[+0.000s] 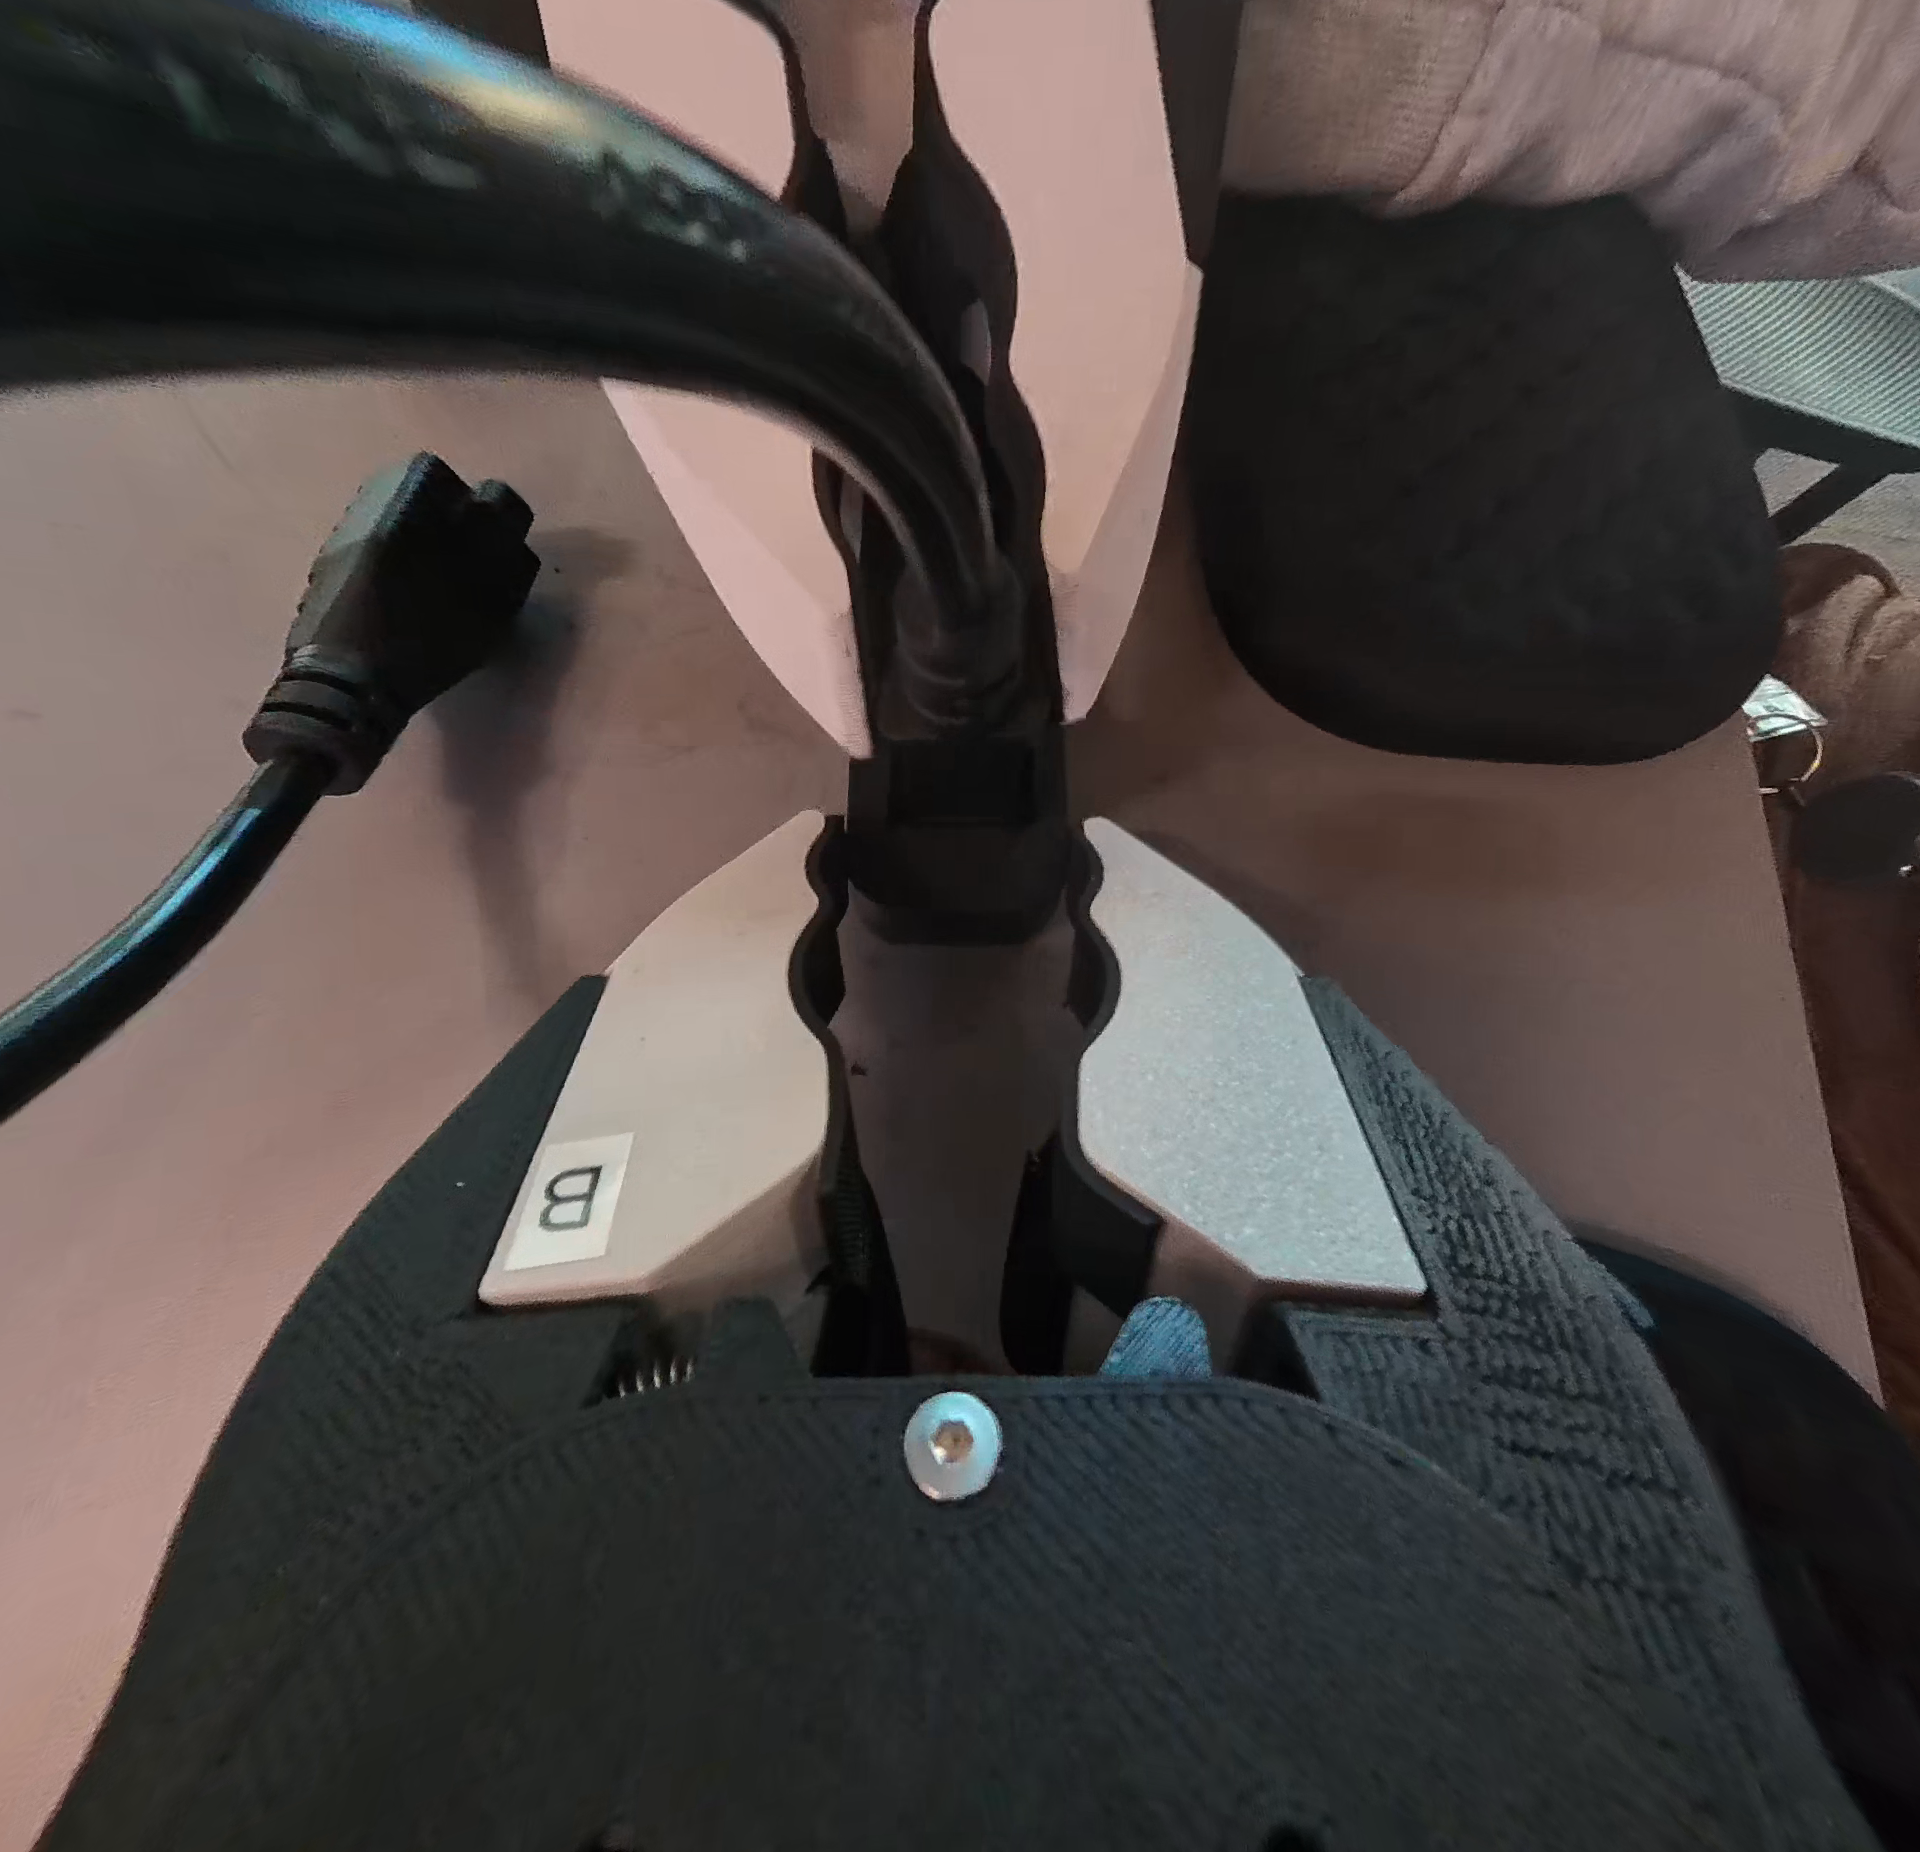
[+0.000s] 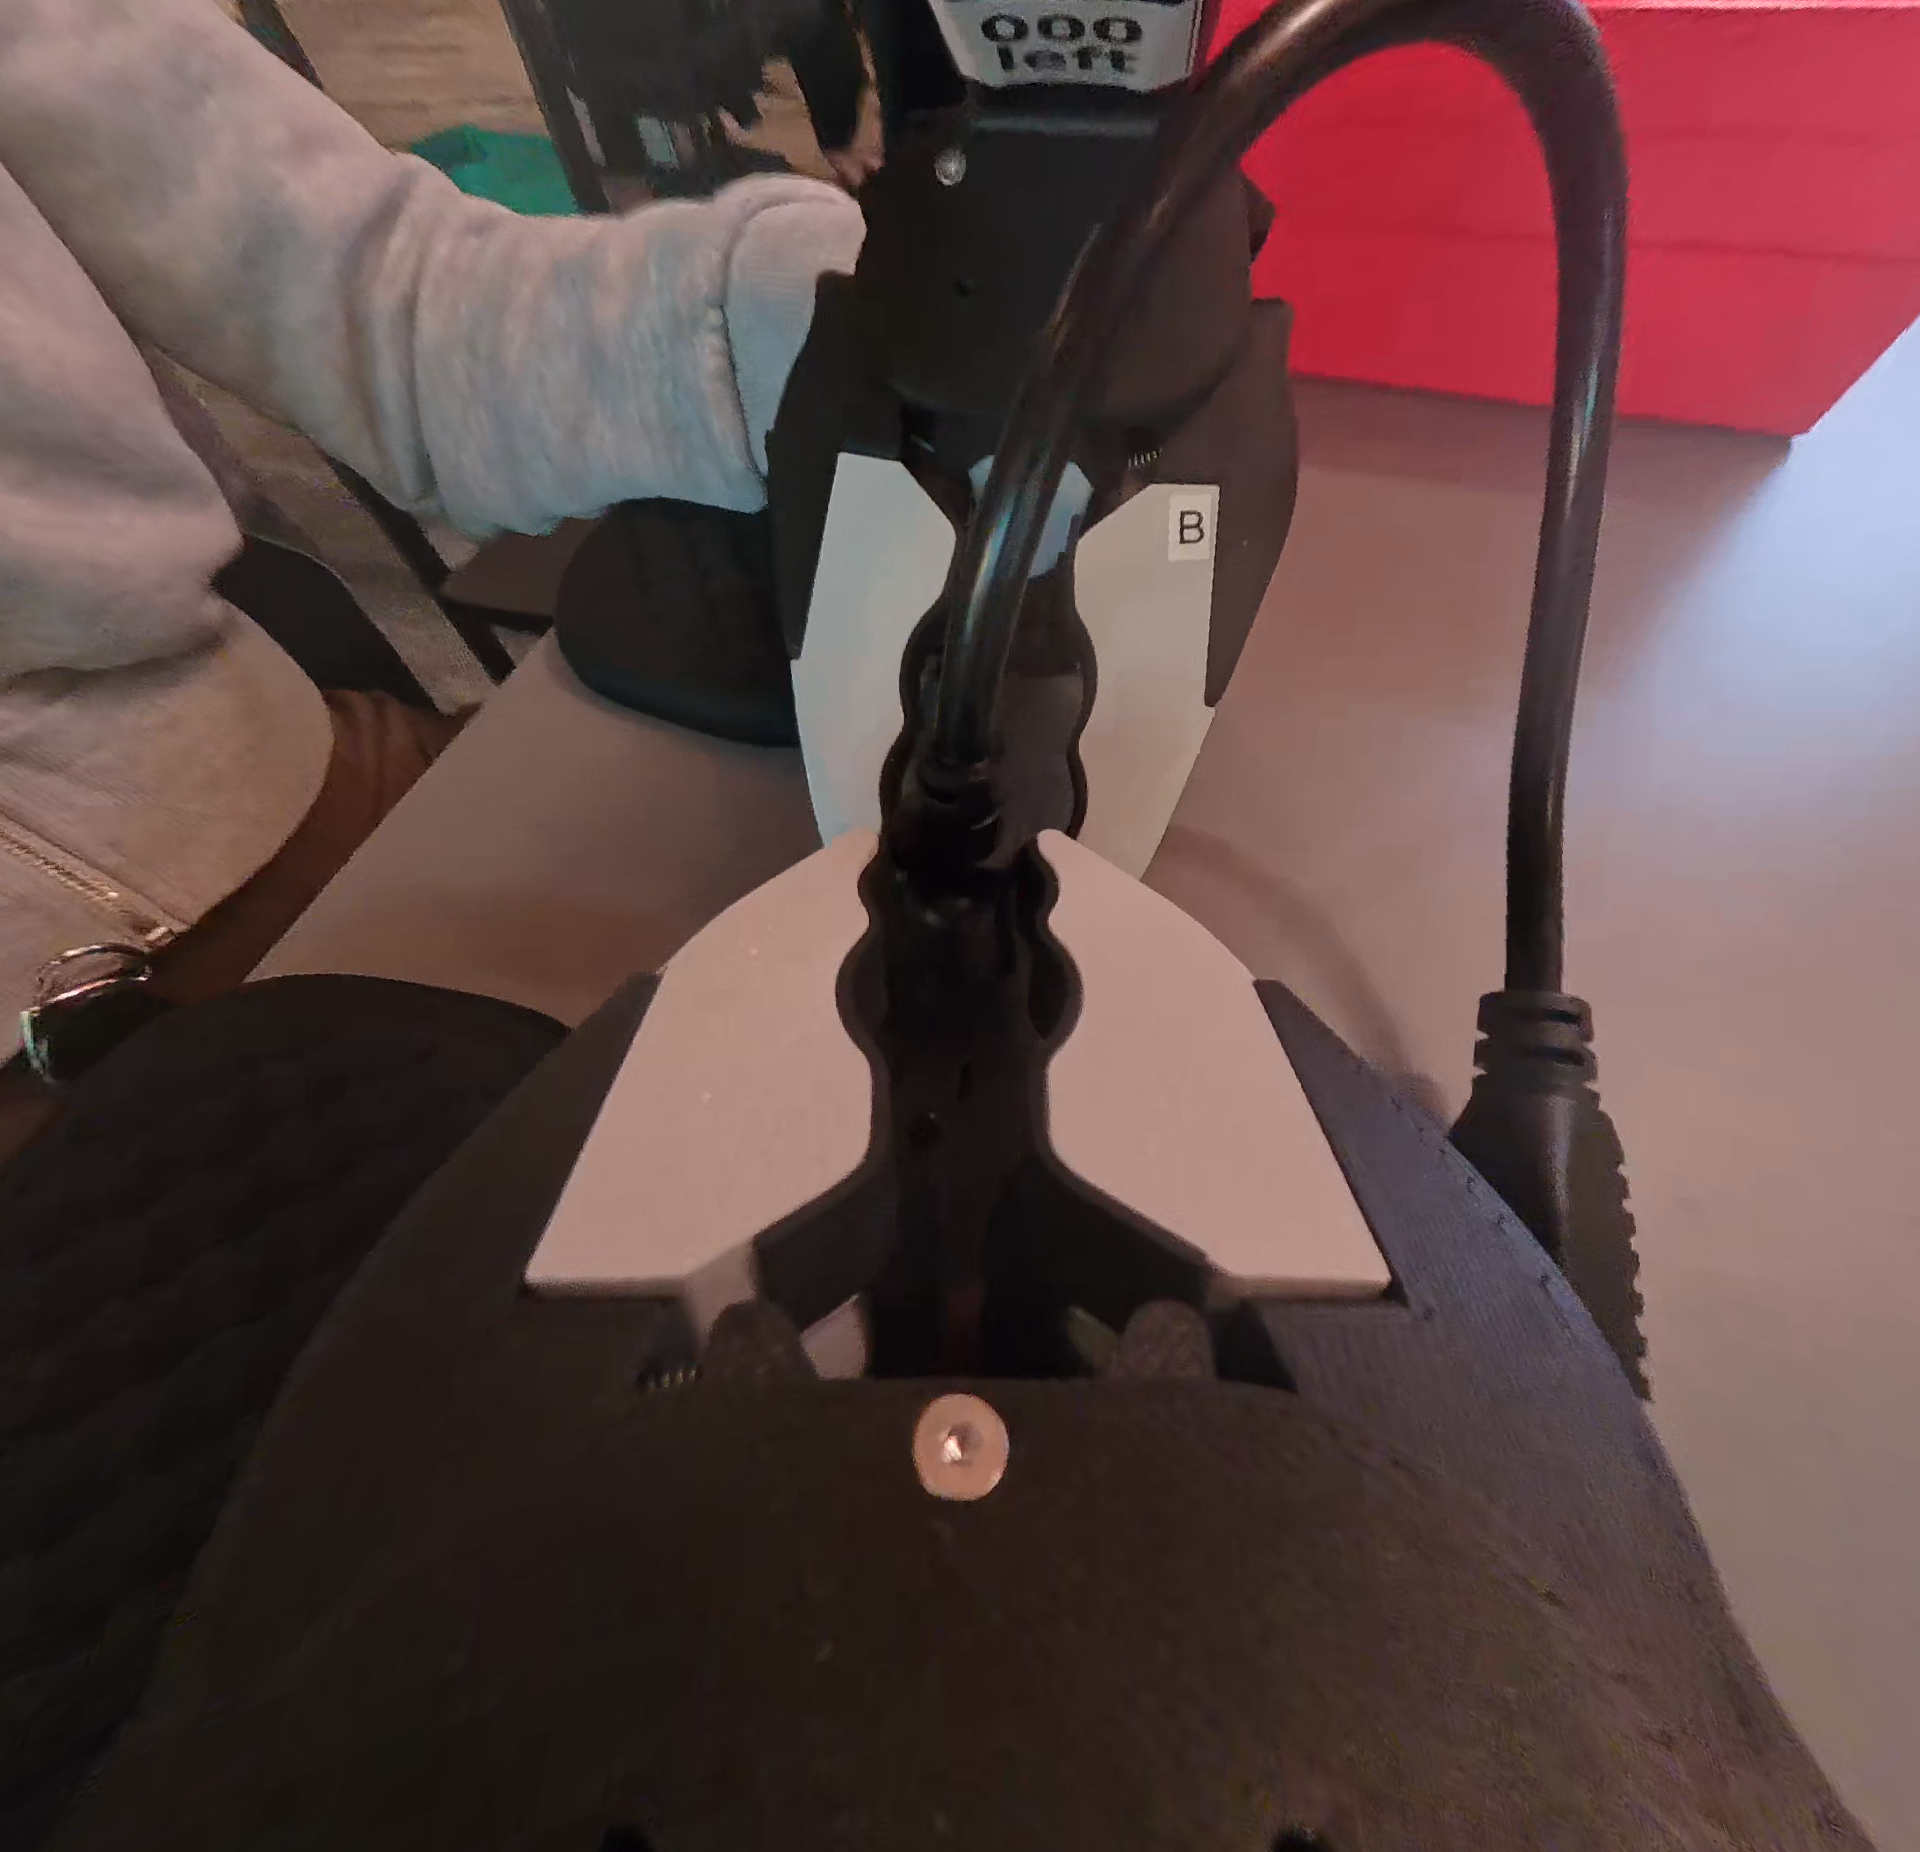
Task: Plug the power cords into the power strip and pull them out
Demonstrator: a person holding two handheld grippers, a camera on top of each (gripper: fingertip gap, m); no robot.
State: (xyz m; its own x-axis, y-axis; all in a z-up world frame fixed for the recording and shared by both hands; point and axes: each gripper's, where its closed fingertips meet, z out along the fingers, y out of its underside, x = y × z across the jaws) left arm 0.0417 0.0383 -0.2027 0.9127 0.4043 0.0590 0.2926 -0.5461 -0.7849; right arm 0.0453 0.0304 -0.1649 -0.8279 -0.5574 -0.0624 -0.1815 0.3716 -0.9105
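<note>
My two grippers meet tip to tip over the brown table. In the left wrist view my left gripper is shut on a black cord connector, and the right gripper comes in from the far side, shut on the same connector's ribbed end. In the right wrist view my right gripper is shut on that connector, facing the left gripper. Its thick black cord arcs up and over. A second black plug lies on the table, also in the right wrist view. No power strip is in view.
A black padded mat lies near the table's edge, also in the right wrist view. A person's grey sleeve reaches to the left gripper. A red box stands behind the table. Keys hang beside the edge. Only a small space, under 4 cm, lies between the two pairs of fingers.
</note>
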